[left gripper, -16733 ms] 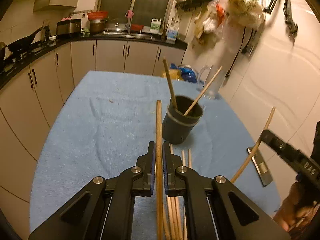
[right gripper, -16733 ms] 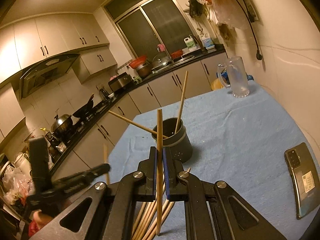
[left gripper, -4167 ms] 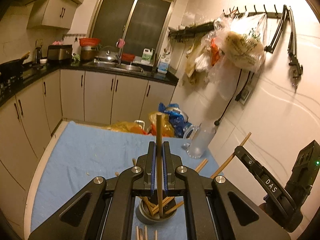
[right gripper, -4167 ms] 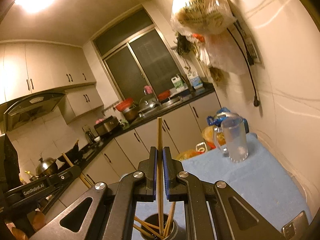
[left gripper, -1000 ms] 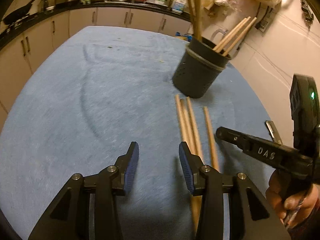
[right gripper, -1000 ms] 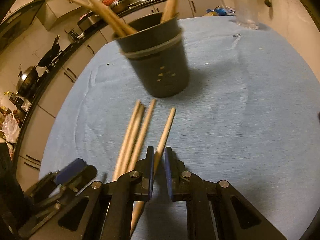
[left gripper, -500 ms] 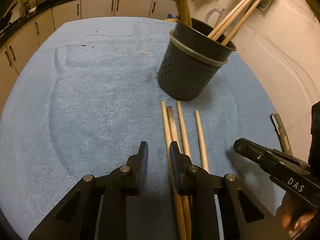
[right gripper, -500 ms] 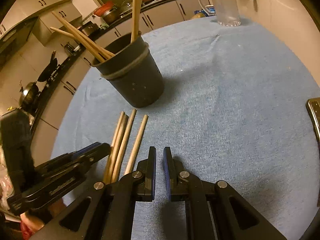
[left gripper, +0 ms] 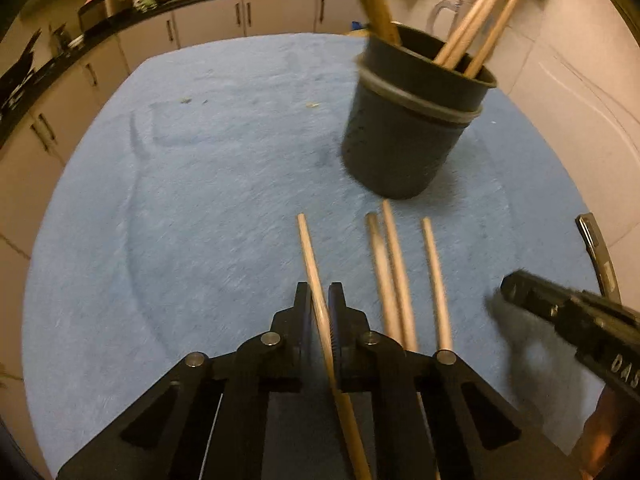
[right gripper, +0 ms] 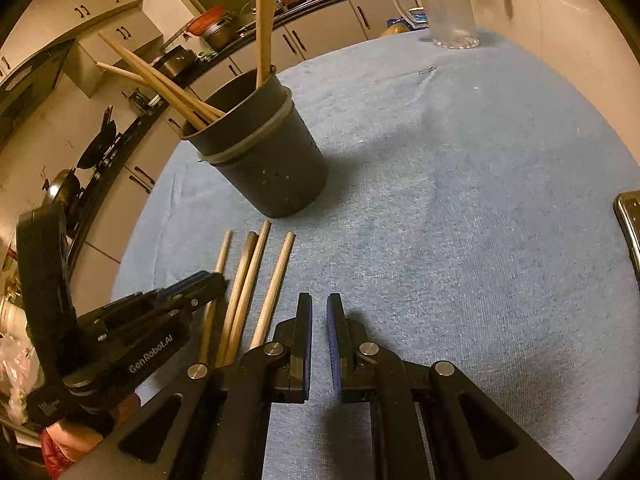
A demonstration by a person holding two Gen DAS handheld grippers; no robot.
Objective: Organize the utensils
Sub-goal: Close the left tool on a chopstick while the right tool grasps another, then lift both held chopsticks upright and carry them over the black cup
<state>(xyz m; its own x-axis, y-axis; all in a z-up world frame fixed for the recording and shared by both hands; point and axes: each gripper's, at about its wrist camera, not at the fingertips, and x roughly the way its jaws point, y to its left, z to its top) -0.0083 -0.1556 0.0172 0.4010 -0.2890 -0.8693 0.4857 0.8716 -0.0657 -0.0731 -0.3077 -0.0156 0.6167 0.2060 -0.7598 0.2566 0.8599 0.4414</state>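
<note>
A dark round holder [left gripper: 408, 136] with several wooden chopsticks standing in it sits on the blue cloth [left gripper: 200, 200]. The jaws of my left gripper [left gripper: 320, 300] are closing, and the pads press on one chopstick [left gripper: 310, 248] that lies angled away from the others. Three more chopsticks [left gripper: 396, 272] lie side by side on the cloth just to its right. In the right wrist view, my right gripper [right gripper: 319, 312] is shut with nothing between its pads, just right of the loose chopsticks [right gripper: 276, 280]. The left gripper [right gripper: 208, 284] sits on the leftmost one, below the holder [right gripper: 276, 176].
A clear glass jug [right gripper: 448, 4] stands at the far edge of the cloth. A phone [right gripper: 630, 232] lies at the right edge, near the wall. Kitchen cabinets and a counter run behind and to the left. The right gripper [left gripper: 560, 316] shows at the right of the left wrist view.
My left gripper has moved in over the loose chopsticks and its jaws have closed on the leftmost one, which now angles away from the rest. The right gripper drifted right, off the chopsticks.
</note>
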